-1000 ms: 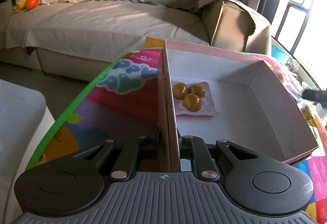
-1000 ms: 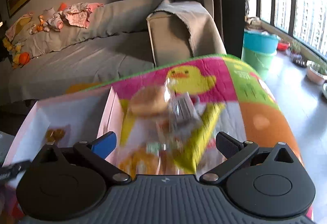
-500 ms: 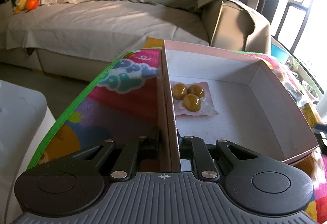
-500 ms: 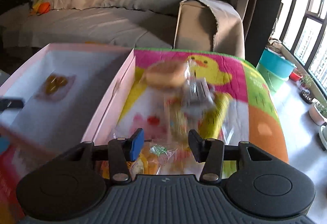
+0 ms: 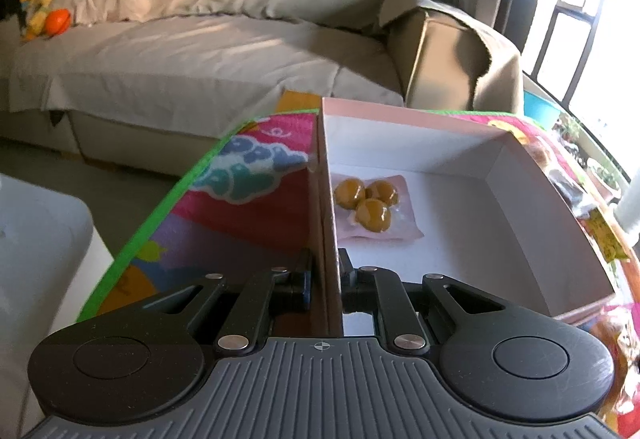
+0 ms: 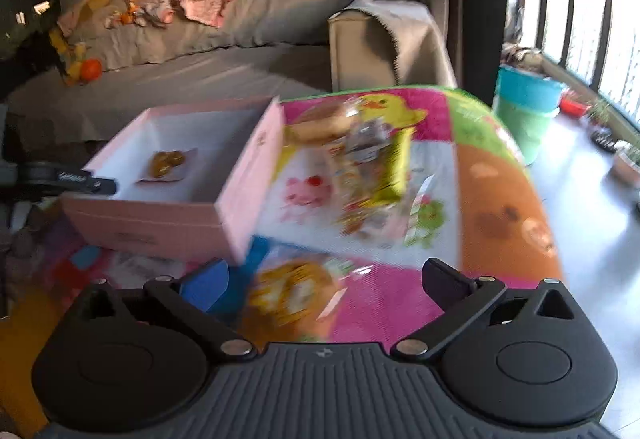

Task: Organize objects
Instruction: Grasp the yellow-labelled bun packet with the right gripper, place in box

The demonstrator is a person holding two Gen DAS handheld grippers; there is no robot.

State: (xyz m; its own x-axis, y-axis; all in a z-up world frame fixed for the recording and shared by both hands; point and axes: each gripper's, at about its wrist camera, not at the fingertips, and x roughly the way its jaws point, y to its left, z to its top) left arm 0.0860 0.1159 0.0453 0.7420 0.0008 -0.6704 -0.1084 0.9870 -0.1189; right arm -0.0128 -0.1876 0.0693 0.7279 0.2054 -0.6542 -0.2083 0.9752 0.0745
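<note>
Progress inventory, from my fingers outward.

1. Left gripper: I have its fingers clenched on the near left wall of the pink box, one finger outside, one inside. I read this as steadying the box, not carrying anything.

2. Right gripper: fingers spread wide and grasping nothing; they have just been opening. Under the gap lies a wrapped yellow snack packet, flat on the play mat, close to the near corner of the box. The picture is smeared there, so I cannot tell whether either finger touches it.

3. Stored so far: one clear pouch of three brown balls, lying on the box floor against the left wall. The rest of the floor is bare white.

4. Outstanding, all on the mat to the right of the box: the yellow snack packet above; a round bun in clear wrap at the far side; a yellow-green packet beside it; and a blurred cluster of further wrappers between them, count not readable.

5. Judgement: early stage. One item in, several out. The packet under the right gripper looks the likeliest next pick.
</note>
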